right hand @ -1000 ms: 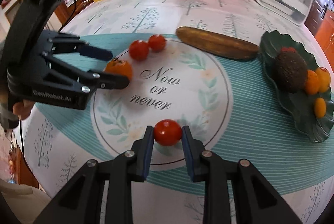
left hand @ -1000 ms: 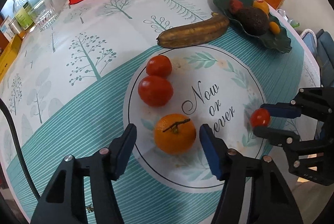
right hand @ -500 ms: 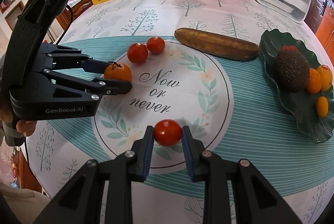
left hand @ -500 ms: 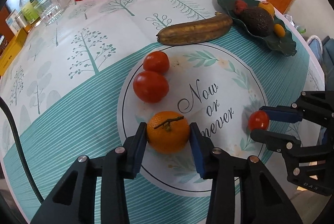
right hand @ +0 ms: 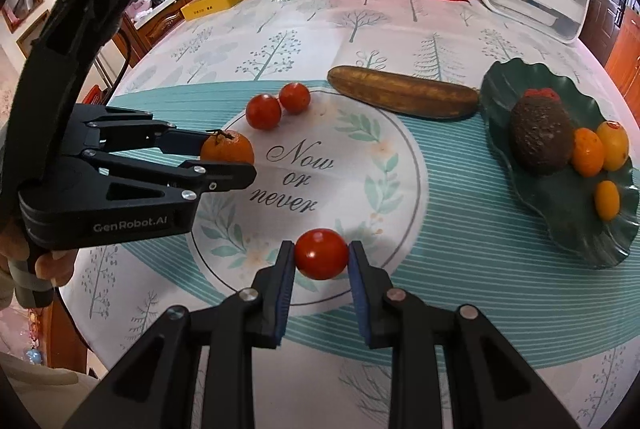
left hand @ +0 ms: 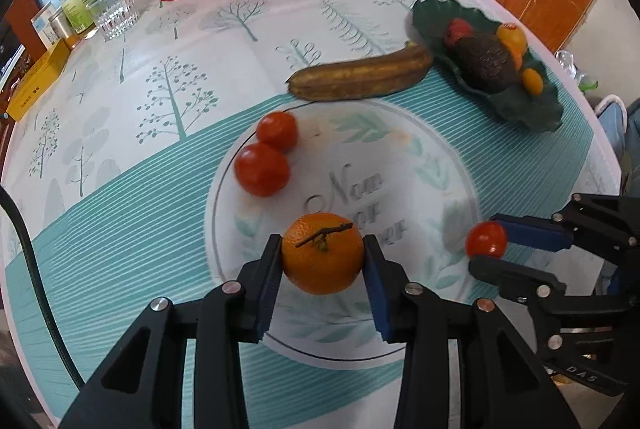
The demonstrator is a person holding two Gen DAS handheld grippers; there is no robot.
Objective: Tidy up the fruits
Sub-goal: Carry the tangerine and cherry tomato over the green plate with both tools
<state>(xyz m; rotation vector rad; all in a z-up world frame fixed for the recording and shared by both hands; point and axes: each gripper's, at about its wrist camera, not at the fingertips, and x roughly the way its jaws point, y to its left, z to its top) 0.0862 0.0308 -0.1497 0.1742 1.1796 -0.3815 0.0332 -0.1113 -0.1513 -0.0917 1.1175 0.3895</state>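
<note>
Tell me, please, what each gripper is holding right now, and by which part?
The left gripper clamps the orange across its sides, stem up. The right gripper clamps a small tomato across its sides.

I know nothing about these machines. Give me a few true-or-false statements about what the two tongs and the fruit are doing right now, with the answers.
1. The left tongs are shut on the orange. True.
2. The right tongs hold a banana. False: they grip a small tomato; the banana lies on the tablecloth.
3. Two more tomatoes sit side by side beyond the orange. True.
4. The green plate holds nothing. False: it holds an avocado and small orange-yellow fruits.
5. The banana lies in the green plate. False: it lies beside it.
</note>
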